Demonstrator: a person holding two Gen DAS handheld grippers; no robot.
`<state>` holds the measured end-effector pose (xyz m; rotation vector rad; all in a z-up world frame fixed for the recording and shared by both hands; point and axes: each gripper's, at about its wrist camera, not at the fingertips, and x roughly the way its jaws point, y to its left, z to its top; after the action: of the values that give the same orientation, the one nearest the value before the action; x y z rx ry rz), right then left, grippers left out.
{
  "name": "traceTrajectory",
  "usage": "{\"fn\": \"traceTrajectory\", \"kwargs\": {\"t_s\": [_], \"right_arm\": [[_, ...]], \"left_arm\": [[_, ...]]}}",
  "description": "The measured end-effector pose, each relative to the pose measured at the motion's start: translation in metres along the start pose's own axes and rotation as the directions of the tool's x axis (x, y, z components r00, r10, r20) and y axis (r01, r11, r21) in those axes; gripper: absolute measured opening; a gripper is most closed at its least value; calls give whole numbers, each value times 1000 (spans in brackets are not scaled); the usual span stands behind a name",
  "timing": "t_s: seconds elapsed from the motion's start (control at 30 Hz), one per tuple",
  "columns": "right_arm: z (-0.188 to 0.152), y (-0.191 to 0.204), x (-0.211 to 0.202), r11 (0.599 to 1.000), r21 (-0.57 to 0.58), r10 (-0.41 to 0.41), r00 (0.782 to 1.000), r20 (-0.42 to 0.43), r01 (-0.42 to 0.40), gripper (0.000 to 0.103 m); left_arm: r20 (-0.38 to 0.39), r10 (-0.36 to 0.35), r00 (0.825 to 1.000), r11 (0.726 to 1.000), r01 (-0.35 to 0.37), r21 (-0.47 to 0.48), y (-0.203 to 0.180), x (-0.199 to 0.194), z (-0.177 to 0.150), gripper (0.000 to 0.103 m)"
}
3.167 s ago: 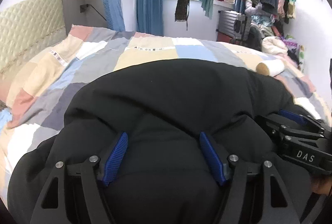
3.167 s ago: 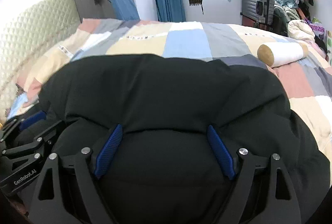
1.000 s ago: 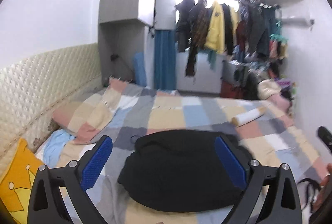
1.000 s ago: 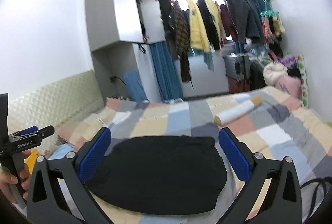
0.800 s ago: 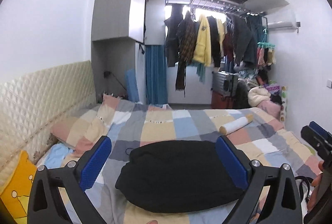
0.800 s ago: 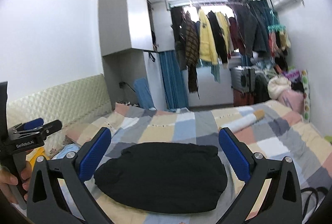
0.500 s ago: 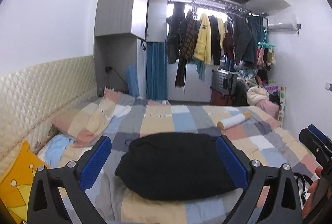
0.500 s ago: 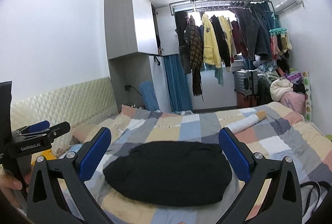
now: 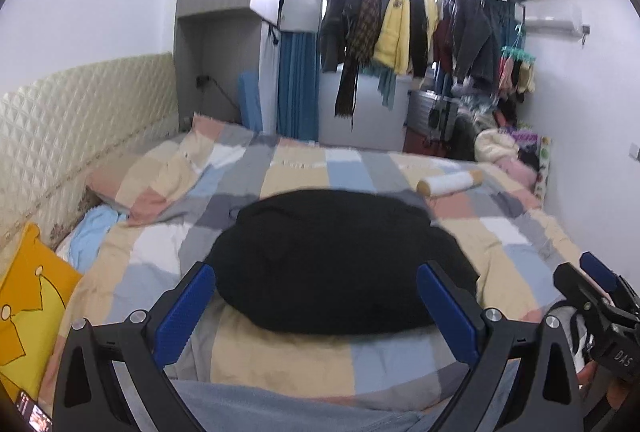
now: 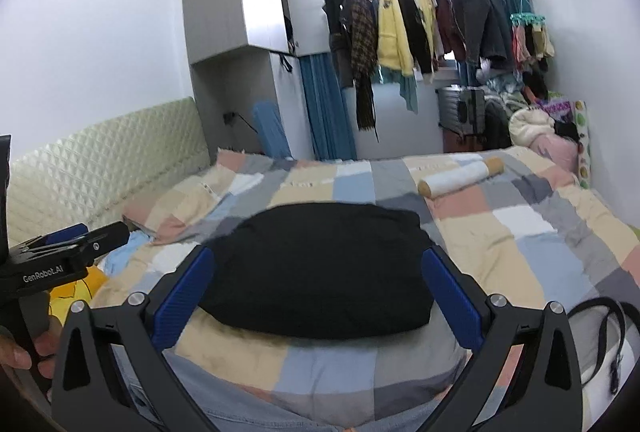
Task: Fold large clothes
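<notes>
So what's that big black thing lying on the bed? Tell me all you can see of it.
The black garment looks like a thick, puffy piece of clothing, folded into a rounded, roughly oblong bundle. Its surface is matte and plain black; no zip or label can be made out. It lies flat near the front of the patchwork bedspread, which alone touches it. Both grippers, left and right, are open and clear of it.

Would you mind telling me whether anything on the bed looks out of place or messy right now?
Nothing stands out. The black garment lies as a compact folded bundle on the patchwork bedspread, with both grippers open and clear of it. A white roll rests farther back on the bedspread.
</notes>
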<state>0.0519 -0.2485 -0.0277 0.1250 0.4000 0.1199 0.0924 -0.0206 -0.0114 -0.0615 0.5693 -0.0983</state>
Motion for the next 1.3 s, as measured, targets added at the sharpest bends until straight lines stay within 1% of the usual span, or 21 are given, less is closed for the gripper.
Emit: {"fn": "traceTrajectory", "kwargs": {"t_s": [0.13, 0.23, 0.3, 0.37, 0.47, 0.53, 0.6, 0.77, 1.3], "right_arm": [[-11, -7, 12, 1000, 13, -16, 998, -54, 16, 103], [-12, -8, 11, 999, -11, -51, 998, -46, 51, 103], [-13, -10, 12, 999, 3, -33, 998, -51, 33, 103], [-15, -11, 17, 999, 6, -36, 997, -69, 37, 103], [-16, -10, 20, 998, -6, -57, 995, -76, 56, 103], [-14, -11, 18, 999, -4, -46, 997, -66, 45, 103], [-14, -10, 18, 999, -6, -51, 997, -64, 51, 103], [-15, -12, 22, 999, 11, -47, 995, -84, 48, 103], [-13, -8, 20, 999, 5, -49, 995, -86, 49, 103]], "left_arm": [[-56, -17, 998, 1000, 17, -2, -1, 23, -7, 102], [-79, -13, 997, 1000, 13, 0, -3, 34, -12, 102], [-95, -16, 995, 1000, 17, 4, -7, 39, -15, 102], [-106, -20, 994, 1000, 20, 5, -11, 41, -16, 102], [-101, -21, 995, 1000, 23, 14, -14, 39, -16, 102], [-98, -20, 995, 1000, 21, 10, -14, 38, -15, 102], [-99, -14, 995, 1000, 15, 6, -13, 38, -15, 102], [-94, -8, 996, 1000, 8, 5, -12, 35, -15, 102], [-79, -16, 997, 1000, 17, 16, -14, 26, -14, 102]]}}
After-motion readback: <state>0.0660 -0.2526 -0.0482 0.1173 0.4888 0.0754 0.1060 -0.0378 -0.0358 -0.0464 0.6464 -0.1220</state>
